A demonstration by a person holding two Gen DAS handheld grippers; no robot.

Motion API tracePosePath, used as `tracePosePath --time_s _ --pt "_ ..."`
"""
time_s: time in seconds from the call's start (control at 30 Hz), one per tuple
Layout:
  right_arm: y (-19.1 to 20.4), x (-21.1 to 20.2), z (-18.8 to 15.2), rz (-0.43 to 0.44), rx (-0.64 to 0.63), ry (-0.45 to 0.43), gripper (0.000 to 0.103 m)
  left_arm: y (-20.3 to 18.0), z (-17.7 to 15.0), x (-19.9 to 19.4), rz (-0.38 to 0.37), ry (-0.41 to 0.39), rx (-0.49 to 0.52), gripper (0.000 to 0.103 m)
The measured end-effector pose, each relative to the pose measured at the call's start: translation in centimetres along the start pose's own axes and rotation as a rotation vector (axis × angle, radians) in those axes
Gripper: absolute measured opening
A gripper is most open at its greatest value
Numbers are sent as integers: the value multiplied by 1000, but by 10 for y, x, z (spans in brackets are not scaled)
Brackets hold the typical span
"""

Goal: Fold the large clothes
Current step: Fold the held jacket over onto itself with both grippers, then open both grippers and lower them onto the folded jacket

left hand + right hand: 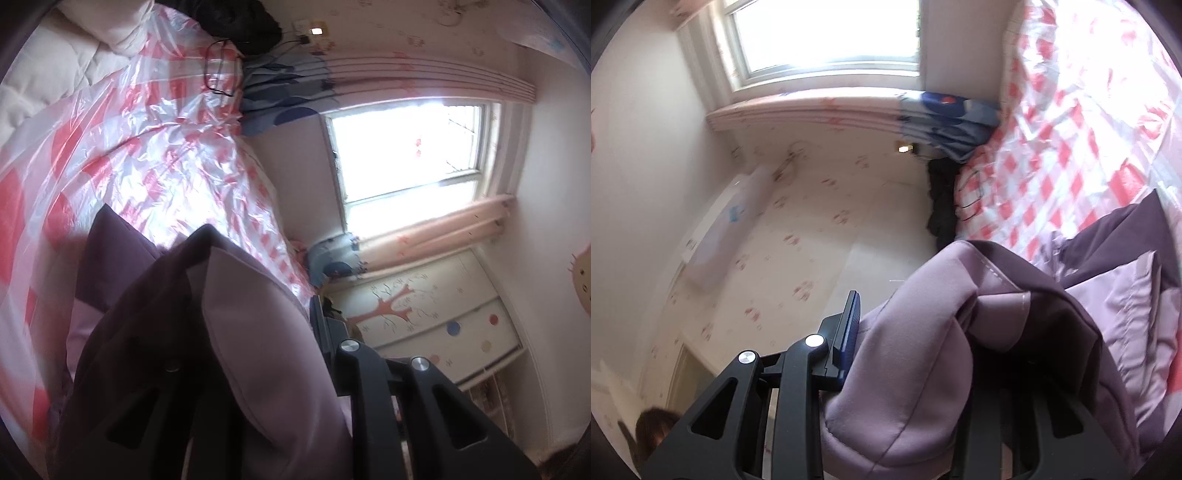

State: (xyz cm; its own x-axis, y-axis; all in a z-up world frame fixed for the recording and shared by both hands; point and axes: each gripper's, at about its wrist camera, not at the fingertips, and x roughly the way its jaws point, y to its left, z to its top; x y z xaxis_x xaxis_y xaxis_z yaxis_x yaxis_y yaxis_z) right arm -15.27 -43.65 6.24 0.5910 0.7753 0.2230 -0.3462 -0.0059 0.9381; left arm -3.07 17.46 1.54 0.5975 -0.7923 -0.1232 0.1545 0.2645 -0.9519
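A large purple garment (229,332) with light lilac and dark plum panels hangs from both grippers above the bed. My left gripper (295,325) is shut on the garment; cloth drapes over its left finger and hides it. The garment also fills the lower right of the right wrist view (942,350). My right gripper (886,325) is shut on the garment; its blue-padded left finger (849,332) shows, and the other is buried in cloth. The rest of the garment trails down onto the bed (1126,295).
The bed carries a red-and-white checked plastic sheet (147,155) and a white quilt (55,74). A dark bag (240,26) and black-rimmed glasses (221,70) lie at its far end. A bright window (406,147), curtains and a painted wardrobe (424,314) stand beyond.
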Motion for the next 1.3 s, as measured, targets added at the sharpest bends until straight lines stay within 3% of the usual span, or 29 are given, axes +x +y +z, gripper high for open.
tracePosePath --time_s 0.2,0.37,0.57,0.73,0.77,0.8,0.83,0.87,0.9,0.97,1.03,1.13,1.2,1.3 --pt "-48 25 29 -76 52 -16 32 15 24 29 62 -17 -15 15" --pt "-93 49 48 -163 111 -19 32 41 40 50 156 -39 -45 15" --pt "-139 64 53 -256 163 -5 32 98 42 68 271 -55 -123 15" --pt "-167 66 53 -295 244 15 37 121 39 77 319 -49 -168 17" --pt "-167 66 53 -296 245 19 44 119 41 77 324 -44 -179 20" --pt "-164 67 54 -299 242 24 52 114 42 77 323 -39 -185 29" --pt "-159 68 55 -292 237 27 72 108 43 77 314 -35 -190 37" --pt "-151 69 55 -267 227 29 92 97 45 74 298 -39 -189 53" --pt "-141 67 55 -250 217 26 97 87 46 71 280 -48 -187 66" --pt "-120 63 52 -233 186 26 96 61 50 59 200 -82 -195 78" --pt "-97 64 46 -314 123 57 97 41 53 50 161 -104 -198 81" --pt "-60 78 23 -521 -81 172 97 0 43 42 223 -121 -35 83" --pt "-41 95 2 -666 -244 237 97 -34 21 46 343 -128 192 88" --pt "-26 128 -24 -809 -450 294 96 -59 -19 85 474 -13 473 88"
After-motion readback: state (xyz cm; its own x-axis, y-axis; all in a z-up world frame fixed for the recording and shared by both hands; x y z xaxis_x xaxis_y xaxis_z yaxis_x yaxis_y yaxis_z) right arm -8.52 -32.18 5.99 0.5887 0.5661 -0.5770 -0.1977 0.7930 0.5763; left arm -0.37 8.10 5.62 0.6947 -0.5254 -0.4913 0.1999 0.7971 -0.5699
